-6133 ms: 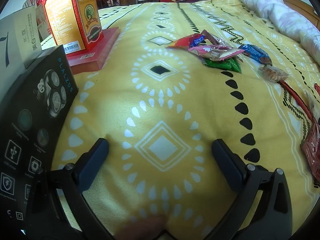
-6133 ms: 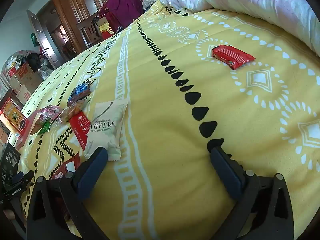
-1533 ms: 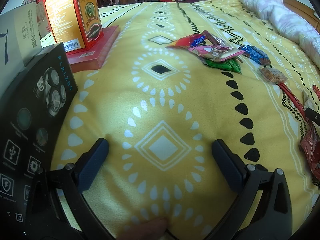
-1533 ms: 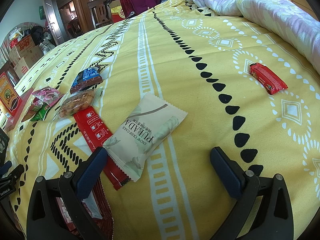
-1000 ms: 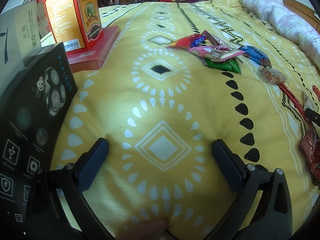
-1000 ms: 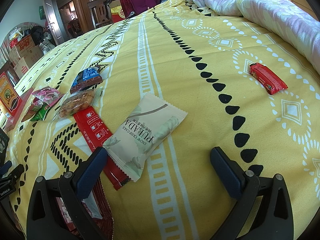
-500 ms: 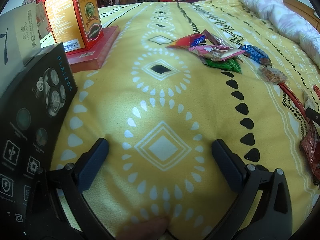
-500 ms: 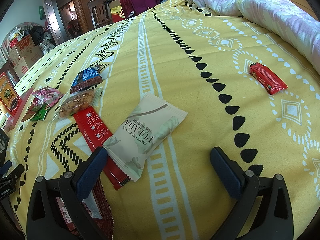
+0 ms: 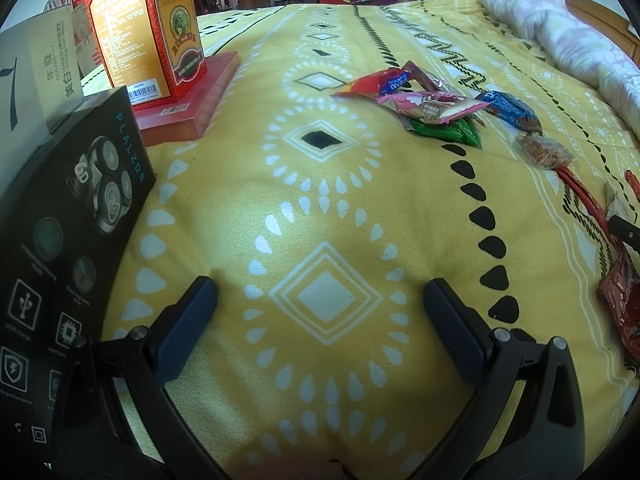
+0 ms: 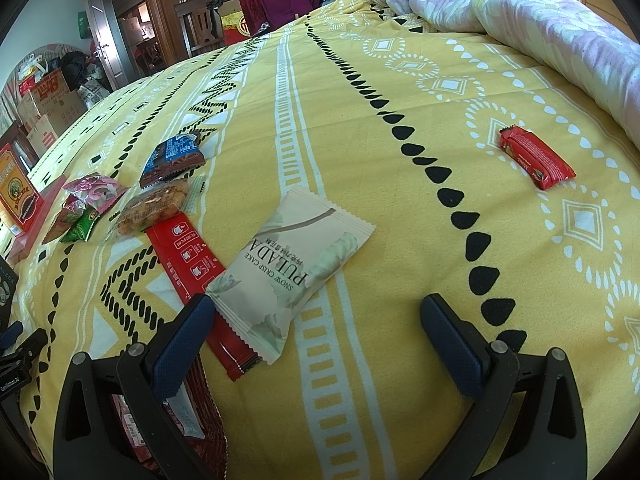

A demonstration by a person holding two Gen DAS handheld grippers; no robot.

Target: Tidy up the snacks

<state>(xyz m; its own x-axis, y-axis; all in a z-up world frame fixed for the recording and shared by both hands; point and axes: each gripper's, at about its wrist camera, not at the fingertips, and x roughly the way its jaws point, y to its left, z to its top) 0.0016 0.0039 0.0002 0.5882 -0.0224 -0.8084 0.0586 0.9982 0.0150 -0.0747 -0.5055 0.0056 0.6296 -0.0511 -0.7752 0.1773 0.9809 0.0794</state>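
Observation:
Snacks lie scattered on a yellow patterned bedspread (image 10: 400, 240). A cream snow crisp cake packet (image 10: 292, 272) lies just ahead of my open right gripper (image 10: 316, 320), overlapping a long red packet (image 10: 192, 264). A red bar (image 10: 536, 156) sits alone to the right. Farther left lie a peanut pack (image 10: 154, 206), a blue packet (image 10: 174, 156), and pink (image 10: 98, 190) and green (image 10: 82, 224) packets. A dark red packet (image 10: 200, 412) lies under the left finger. My left gripper (image 9: 320, 308) is open over bare bedspread; the same pile (image 9: 432, 108) lies far ahead of it.
A black shaver box (image 9: 68, 240) stands at the left gripper's left, a red-and-orange box (image 9: 148, 32) on a flat red box (image 9: 192, 104) behind it. A rolled floral quilt (image 10: 520, 16) lines the right side. Chairs, cartons and clothes stand beyond the bed.
Since 6.1 s ago the right gripper has swung toward the cream packet, which now lies closer and more central. Over the last second nothing moves. The left gripper stays put.

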